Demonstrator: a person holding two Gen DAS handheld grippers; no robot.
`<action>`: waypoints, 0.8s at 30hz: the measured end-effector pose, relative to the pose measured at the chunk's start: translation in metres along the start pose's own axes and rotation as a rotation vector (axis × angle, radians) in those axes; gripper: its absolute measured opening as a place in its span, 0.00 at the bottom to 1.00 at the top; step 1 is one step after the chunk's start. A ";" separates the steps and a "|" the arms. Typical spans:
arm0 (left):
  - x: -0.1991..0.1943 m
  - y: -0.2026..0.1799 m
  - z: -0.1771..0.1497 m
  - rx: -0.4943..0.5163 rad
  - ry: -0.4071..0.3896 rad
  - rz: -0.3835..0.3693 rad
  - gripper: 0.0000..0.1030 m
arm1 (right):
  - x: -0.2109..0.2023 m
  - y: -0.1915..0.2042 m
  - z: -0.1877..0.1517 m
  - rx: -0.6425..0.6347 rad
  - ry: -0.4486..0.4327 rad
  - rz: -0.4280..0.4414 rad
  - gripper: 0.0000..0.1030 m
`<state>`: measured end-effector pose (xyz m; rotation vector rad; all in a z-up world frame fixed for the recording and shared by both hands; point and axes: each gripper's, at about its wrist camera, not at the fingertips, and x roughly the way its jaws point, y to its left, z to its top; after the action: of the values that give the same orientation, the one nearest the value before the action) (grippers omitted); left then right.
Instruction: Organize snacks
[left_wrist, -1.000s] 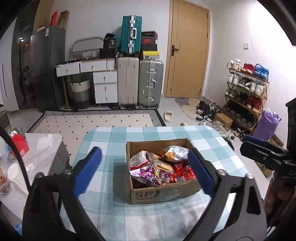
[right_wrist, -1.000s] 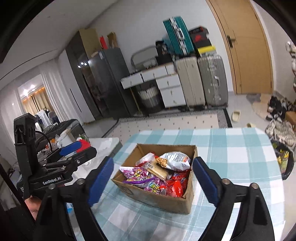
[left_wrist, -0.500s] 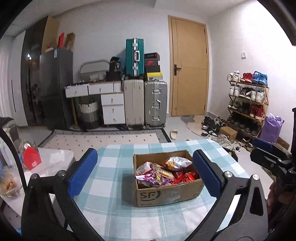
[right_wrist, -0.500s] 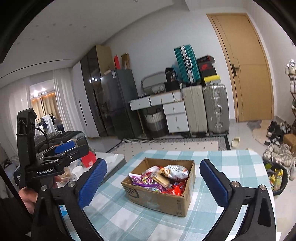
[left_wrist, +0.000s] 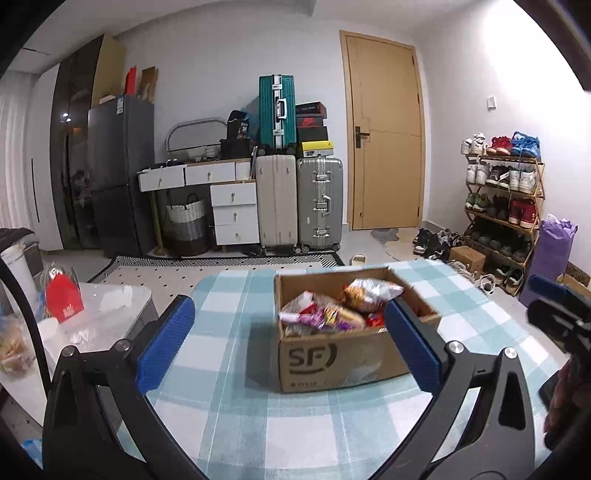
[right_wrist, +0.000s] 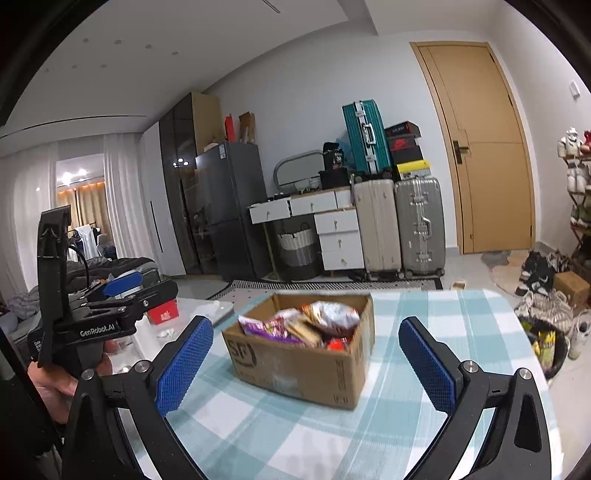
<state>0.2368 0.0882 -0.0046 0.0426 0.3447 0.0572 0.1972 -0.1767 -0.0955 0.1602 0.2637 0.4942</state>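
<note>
Snack box (left_wrist: 332, 354) just ahead of wide-open L gripper (left_wrist: 291, 343), untouched.

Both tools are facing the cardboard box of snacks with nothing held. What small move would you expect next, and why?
Probably the right tool eases forward and down toward the crinkly silver snack bag on top of the heap in the brown cardboard box. Its jaws have just been opening, stand wide and empty, and are short of the box; that bag sits highest. The left tool is open too.

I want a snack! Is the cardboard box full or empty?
Full. The cardboard box sits open-topped on the checked tablecloth, and snack packets are piled up to its rim, a silver bag on top.
</note>
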 end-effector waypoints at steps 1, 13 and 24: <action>0.005 0.001 -0.007 0.001 0.006 0.004 1.00 | -0.001 -0.001 -0.007 -0.011 -0.001 -0.011 0.99; 0.049 0.031 -0.082 -0.076 0.024 0.037 1.00 | 0.001 -0.017 -0.054 -0.062 -0.017 -0.107 0.99; 0.070 0.031 -0.110 -0.071 0.053 0.091 1.00 | 0.000 -0.024 -0.069 -0.061 -0.018 -0.109 0.99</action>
<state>0.2636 0.1269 -0.1295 -0.0138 0.3931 0.1607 0.1881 -0.1917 -0.1661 0.0903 0.2383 0.3923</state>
